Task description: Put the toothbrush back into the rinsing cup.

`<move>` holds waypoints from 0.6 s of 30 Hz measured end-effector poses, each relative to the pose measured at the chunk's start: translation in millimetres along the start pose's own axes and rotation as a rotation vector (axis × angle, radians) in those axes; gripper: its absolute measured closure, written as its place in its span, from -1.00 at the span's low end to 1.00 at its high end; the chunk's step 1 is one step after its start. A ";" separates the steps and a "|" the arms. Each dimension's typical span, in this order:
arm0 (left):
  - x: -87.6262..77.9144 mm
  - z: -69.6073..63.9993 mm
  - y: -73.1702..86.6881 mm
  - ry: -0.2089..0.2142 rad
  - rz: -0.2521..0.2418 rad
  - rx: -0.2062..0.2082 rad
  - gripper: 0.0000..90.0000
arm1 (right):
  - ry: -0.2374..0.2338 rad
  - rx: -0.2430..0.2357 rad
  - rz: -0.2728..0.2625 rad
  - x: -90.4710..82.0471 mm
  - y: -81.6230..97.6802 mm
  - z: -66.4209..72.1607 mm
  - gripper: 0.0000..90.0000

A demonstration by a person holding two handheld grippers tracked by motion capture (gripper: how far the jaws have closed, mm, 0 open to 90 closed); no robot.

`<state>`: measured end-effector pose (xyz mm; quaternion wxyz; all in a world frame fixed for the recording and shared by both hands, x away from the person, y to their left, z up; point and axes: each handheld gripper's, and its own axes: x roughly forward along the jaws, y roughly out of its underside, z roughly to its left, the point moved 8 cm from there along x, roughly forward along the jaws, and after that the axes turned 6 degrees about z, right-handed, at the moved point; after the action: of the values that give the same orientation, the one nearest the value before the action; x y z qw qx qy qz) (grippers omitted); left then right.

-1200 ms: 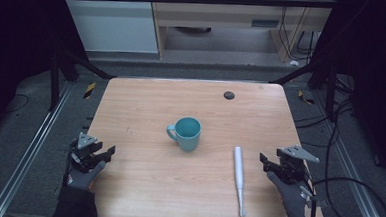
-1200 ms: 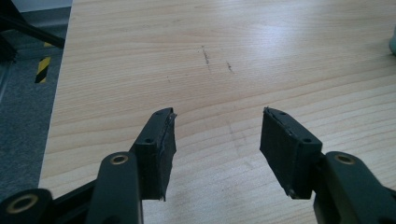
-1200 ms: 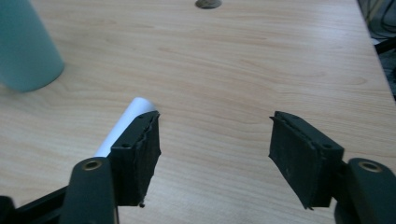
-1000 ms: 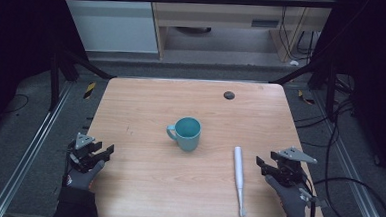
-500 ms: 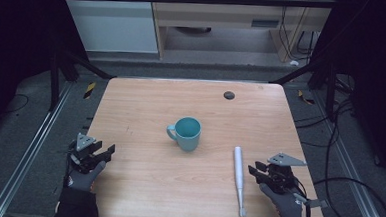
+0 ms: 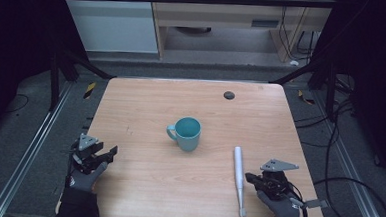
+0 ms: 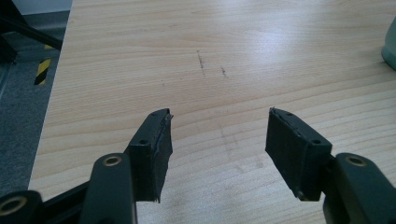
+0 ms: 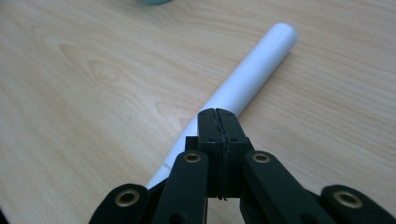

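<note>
table (image 6: 146,111) of pale wood filled the middle of the high view, dark floor and cables around it. next in size, a teal mug (image 6: 185,133) stood upright near the table's centre, handle toward the person's left. a white stick (image 6: 238,178), long and slim, lay flat to the mug's right, nearer the person, running away from the front edge. the right gripper (image 6: 251,178) sat just beside the stick's near half, jaws pressed together with nothing between them; in the right gripper view (image 8: 217,122) the stick (image 8: 243,84) passed under the closed tips. the left gripper (image 6: 109,150) rested at the table's left edge, well apart from the mug, its jaws (image 7: 217,140) spread wide over bare wood. a small dark disc (image 6: 228,95) lay near the far edge.
</note>
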<state>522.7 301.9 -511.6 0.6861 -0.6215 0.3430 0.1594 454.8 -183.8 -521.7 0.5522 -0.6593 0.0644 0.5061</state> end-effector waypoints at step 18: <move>1.9 -3.7 0.7 0.013 0.012 0.008 -0.18 | -0.060 -0.046 0.087 11.2 15.1 19.0 1.00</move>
<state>522.6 298.1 -513.4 0.6854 -0.6175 0.3520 0.1580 439.2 -169.2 -537.6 0.5163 -0.6529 0.0647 0.5504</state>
